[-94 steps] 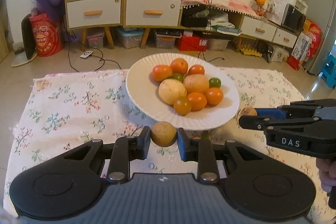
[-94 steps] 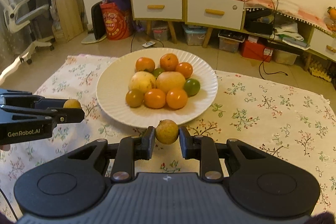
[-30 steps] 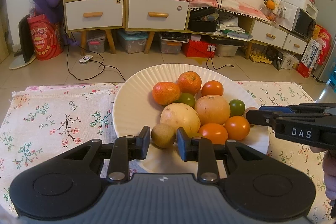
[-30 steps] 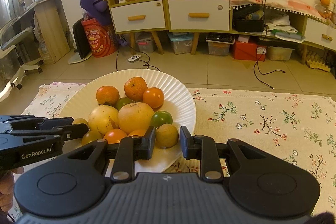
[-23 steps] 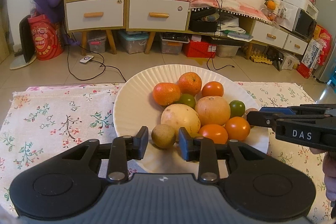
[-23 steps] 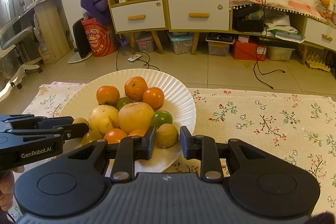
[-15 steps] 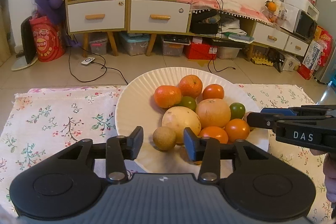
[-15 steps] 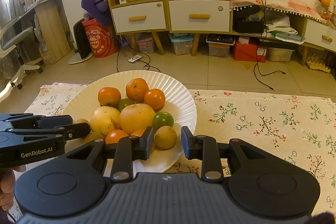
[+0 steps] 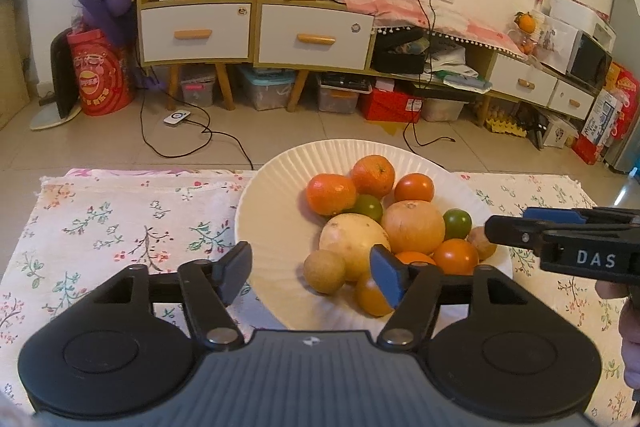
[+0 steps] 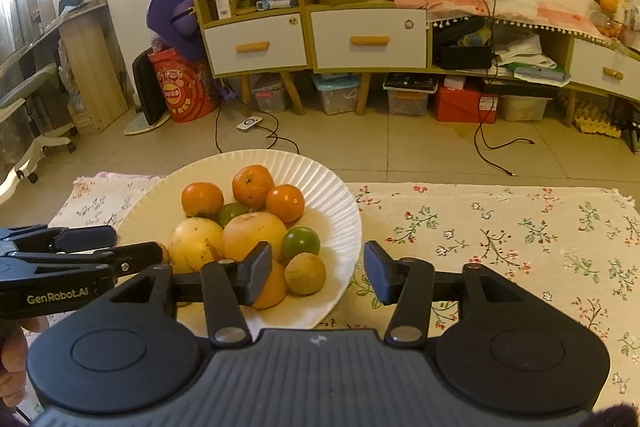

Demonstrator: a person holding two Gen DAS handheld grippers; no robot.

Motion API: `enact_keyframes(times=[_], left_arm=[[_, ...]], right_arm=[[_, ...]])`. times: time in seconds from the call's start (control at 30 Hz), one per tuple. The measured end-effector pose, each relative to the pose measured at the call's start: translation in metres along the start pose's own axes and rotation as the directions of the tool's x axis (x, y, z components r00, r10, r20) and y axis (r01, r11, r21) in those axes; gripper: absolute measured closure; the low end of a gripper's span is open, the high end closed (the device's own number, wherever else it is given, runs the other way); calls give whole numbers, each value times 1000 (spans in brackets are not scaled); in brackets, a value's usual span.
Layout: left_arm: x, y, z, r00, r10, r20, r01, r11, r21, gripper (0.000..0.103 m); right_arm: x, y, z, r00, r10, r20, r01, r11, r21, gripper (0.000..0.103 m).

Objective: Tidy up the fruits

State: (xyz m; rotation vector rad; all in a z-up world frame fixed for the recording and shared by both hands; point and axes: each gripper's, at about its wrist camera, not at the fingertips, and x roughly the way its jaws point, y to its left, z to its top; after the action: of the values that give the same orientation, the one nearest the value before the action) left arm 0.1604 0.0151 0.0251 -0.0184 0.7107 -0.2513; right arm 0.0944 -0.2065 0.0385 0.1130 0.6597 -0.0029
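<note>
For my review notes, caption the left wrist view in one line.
Open left tool over a white plate of fruit, a small brown fruit lying loose between its fingers.

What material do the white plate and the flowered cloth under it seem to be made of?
The white plate looks like ceramic or hard plastic with a smooth matte finish: its rim is finely ribbed and keeps its shape under the fruit. The flowered cloth looks like woven cotton: printed flowers and a frayed edge.

Black hand-held gripper (image 9: 311,273) w/ blue pads, silver screws, ribbed grey body
</note>
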Motion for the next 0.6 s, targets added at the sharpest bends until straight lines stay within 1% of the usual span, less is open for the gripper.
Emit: enact_keyframes(times=[0.07,0.2,0.37,0.43,0.6], left_arm=[[-1,2,1,1000,6,-1,-6,1000,-10,52],[-5,7,1,1000,22,3,-22,999,-25,41],[-13,12,2,999,37,2,-37,999,-25,33],[-16,14,2,999,51,-3,-51,998,-24,28],[-23,19,-2,997,79,-20,-80,997,-16,24]], right_arm=[[-1,-2,0,1000,-4,1,4,1000,6,50],[-5,-5,0,1000,-23,3,23,1000,12,43],[-12,-10,0,999,-49,4,49,998,25,34],[-16,-13,0,998,-59,5,59,998,31,30],[-26,-20,-2,997,-78,0,78,996,39,23]])
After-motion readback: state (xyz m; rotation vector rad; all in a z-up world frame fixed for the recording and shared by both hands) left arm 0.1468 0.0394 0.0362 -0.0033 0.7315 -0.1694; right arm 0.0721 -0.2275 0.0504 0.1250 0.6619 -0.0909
